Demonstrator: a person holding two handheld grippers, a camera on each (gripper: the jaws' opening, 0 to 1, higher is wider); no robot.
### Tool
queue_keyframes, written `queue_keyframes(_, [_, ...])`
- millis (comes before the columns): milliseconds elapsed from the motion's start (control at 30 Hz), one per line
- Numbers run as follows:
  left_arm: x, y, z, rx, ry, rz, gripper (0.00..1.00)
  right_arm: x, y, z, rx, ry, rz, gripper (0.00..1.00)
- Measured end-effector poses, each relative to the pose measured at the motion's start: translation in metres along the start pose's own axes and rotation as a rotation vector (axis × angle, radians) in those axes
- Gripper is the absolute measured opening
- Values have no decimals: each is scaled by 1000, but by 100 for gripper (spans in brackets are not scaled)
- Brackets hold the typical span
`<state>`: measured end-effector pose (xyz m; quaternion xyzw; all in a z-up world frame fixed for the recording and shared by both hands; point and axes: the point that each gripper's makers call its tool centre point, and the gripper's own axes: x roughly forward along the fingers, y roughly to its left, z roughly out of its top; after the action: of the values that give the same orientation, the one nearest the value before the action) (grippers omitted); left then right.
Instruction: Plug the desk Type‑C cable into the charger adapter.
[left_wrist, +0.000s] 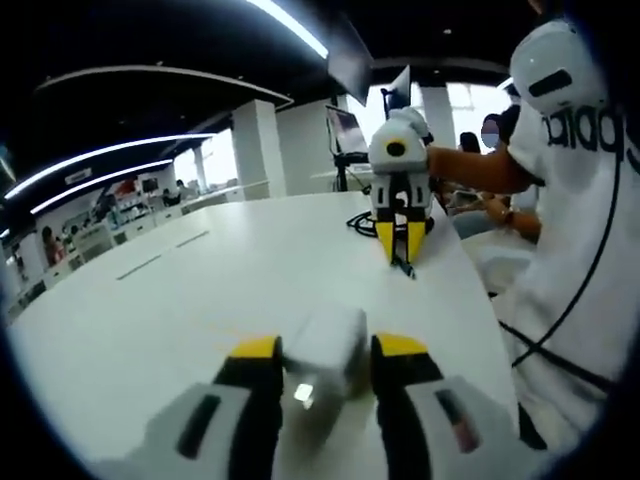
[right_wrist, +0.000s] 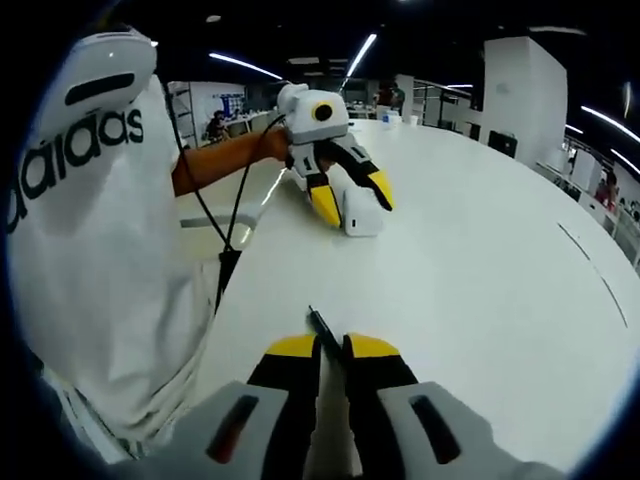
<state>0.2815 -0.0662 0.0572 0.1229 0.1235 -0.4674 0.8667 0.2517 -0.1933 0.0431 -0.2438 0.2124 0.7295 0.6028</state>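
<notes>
1. In the left gripper view the left gripper has its yellow-tipped jaws closed on a white charger adapter; the block sits between the two tips, just above the white table.
2. In the right gripper view the same left gripper appears at the far left of the table; the charger adapter is clamped between its jaws and rests on or just over the tabletop.
3. The right gripper has its jaws drawn narrow on the black Type-C cable; the plug end pokes out beyond the tips, pointing toward the far side.
4. In the left gripper view the right gripper hangs tip-down over the far right part of the table; the cable sticks out below its tips, and a dark coil of cable lies on the table just behind it.
5. Plug and adapter are well apart; not yet joined.
6. A person in a white shirt stands at the table edge.
</notes>
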Motion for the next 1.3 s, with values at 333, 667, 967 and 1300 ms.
queue_keyframes(333, [2, -3, 2, -14, -7, -13, 34, 1, -1, 0, -9, 3, 6, 7])
queue_keyframes(667, [4, -3, 2, -18, -10, -28, 35, 4, -1, 1, 1, 12, 1, 5])
queue_keyframes(967, [2, -3, 3, -16, -19, -42, 31, 6, -2, 8, 40, -18, 1, 3])
queue_keyframes(1300, [2, -4, 5, -24, -28, -67, 28, 9, -11, 16, 47, -55, -28, 3])
